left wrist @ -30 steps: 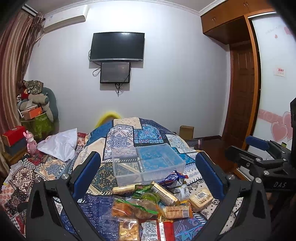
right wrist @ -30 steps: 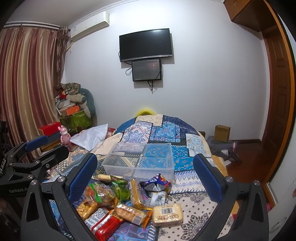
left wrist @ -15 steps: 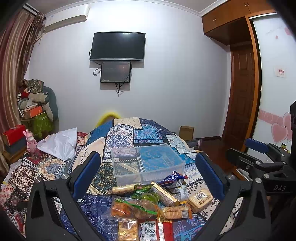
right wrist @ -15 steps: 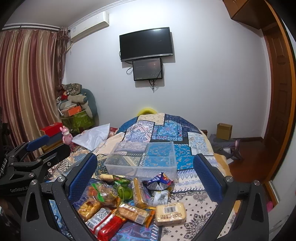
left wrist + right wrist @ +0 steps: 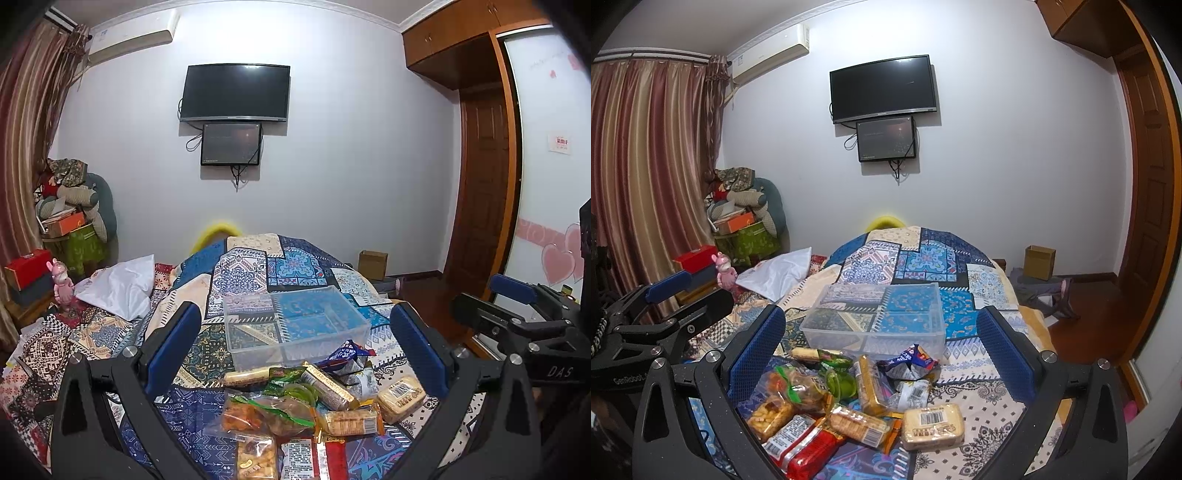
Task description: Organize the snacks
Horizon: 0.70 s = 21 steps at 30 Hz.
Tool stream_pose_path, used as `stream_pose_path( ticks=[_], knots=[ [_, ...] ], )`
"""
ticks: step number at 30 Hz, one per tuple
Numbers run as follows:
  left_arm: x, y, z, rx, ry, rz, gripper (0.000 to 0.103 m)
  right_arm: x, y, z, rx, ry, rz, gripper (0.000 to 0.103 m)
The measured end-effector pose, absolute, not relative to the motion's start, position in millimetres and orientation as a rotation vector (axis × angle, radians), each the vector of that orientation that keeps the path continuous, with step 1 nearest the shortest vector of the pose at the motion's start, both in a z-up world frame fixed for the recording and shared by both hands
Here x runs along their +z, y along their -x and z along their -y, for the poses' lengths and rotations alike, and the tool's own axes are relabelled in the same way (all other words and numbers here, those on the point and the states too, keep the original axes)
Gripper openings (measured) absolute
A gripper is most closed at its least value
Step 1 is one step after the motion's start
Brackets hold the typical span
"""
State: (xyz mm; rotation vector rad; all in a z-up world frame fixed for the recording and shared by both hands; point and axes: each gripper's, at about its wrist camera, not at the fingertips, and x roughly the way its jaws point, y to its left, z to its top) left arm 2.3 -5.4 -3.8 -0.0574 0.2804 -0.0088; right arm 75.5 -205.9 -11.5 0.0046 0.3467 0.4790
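Observation:
A pile of packaged snacks lies on the patterned bedspread, also in the right wrist view. It holds a pale cake pack, a red packet, a blue crumpled bag and green jelly cups. A clear empty plastic box stands just behind the pile, also in the right wrist view. My left gripper is open above the pile. My right gripper is open, beside the left one.
The bed fills the middle. A white pillow and a pink toy lie left. Stacked boxes and soft toys stand by the curtain. A cardboard box sits on the floor right, near the wooden door.
Both grippers have drifted slightly, so the snacks and box shift a little in view. Nothing was taken hold of; both stay open.

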Motion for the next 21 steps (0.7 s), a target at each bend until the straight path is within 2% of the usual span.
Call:
stream_pose_path(
  ticks=[14, 21],
  knots=[
    [-16, -15, 8, -0.036, 0.046, -0.326, 0.103, -20, -85, 209, 0.473, -0.007, -0.372, 0.103],
    [-51, -41, 1, -0.059, 0.058, -0.458, 0.103, -45, -107, 220, 0.454, 0.011, -0.450, 0.103]
  ],
)
